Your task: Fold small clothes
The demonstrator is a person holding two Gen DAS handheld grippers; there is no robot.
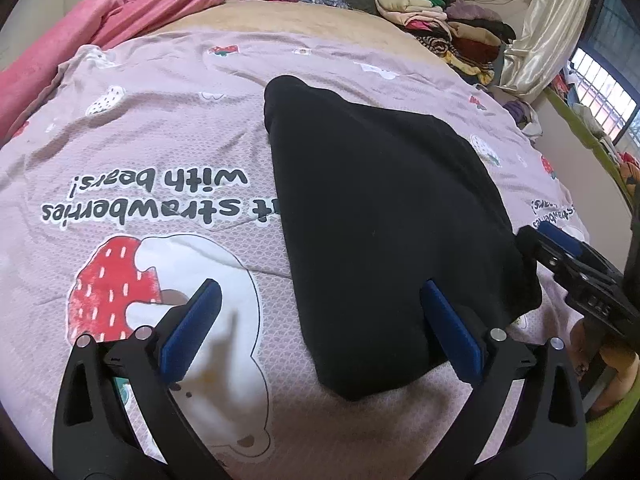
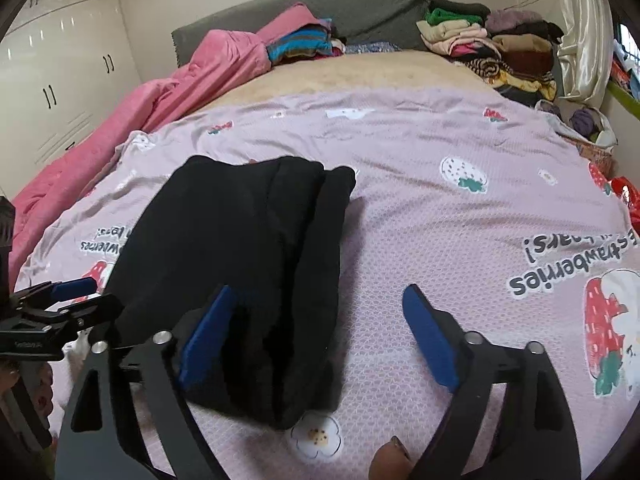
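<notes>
A folded black garment (image 1: 384, 216) lies flat on the pink strawberry-print bedsheet (image 1: 168, 128). It also shows in the right wrist view (image 2: 236, 264) as a long folded stack. My left gripper (image 1: 320, 300) is open and empty, over the garment's near left edge, its right finger above the cloth. My right gripper (image 2: 316, 304) is open and empty, its left finger over the garment's near right end. The right gripper shows at the right edge of the left wrist view (image 1: 576, 268). The left gripper shows at the left edge of the right wrist view (image 2: 68, 300).
A pink blanket (image 2: 168, 88) is bunched along the bed's left side. Stacks of folded clothes (image 2: 492, 48) sit at the far right by the grey headboard (image 2: 320, 12). A striped folded pile (image 2: 300, 44) lies far centre. White wardrobe doors (image 2: 52, 80) stand at left.
</notes>
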